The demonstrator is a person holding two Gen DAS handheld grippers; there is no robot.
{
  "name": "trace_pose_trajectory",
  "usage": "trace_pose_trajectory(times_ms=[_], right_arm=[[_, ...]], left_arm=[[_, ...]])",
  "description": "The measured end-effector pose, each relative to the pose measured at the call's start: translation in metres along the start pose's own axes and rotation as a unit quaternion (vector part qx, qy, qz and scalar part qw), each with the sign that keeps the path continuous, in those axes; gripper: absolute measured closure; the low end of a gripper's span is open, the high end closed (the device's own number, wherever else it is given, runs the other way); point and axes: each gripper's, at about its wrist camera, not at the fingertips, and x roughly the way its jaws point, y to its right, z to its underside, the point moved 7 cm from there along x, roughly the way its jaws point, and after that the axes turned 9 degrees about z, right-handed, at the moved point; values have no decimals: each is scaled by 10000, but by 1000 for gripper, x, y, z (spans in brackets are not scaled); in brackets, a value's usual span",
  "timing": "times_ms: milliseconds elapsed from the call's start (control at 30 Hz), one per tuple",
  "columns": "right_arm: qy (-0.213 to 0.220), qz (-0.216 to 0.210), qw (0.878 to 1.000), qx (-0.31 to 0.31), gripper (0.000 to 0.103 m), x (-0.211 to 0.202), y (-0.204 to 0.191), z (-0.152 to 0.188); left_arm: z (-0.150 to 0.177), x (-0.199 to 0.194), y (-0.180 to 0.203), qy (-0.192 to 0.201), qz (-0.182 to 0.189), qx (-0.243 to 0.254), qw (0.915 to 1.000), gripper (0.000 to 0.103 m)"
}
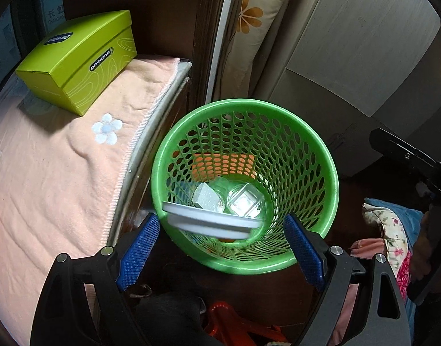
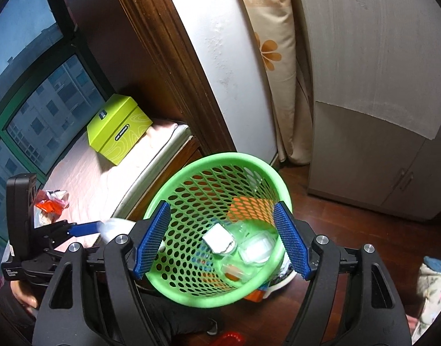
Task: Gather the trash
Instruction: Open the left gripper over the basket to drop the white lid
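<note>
A green mesh trash basket stands on the floor beside the bed; it also shows in the right wrist view. Inside lie a white block, clear plastic packaging and an orange piece. A white plate-like disc hangs tilted at the basket's near rim, between my left gripper's fingers but touching neither. My left gripper is open just above the basket's near rim. My right gripper is open and empty over the basket. Crumpled red and white wrappers lie on the bed.
A lime green box sits on the pink blanket at the bed's far end. A grey cabinet and a flowered curtain stand behind the basket. Something red lies on the dark wood floor.
</note>
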Motion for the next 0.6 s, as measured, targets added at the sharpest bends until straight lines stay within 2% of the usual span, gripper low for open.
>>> trace_pose_trajectory(times_ms=[133, 267, 600], right_arm=[[7, -37, 10000, -2, 29, -1, -1, 0], [28, -116, 9999, -32, 29, -3, -8, -1], [-31, -404, 9986, -339, 27, 2, -53, 1]], left_arm=[[1, 0, 2, 17, 112, -75, 9999, 15], [2, -13, -5, 113, 41, -121, 9999, 14], [15, -78, -64, 613, -543, -556, 9951, 14]])
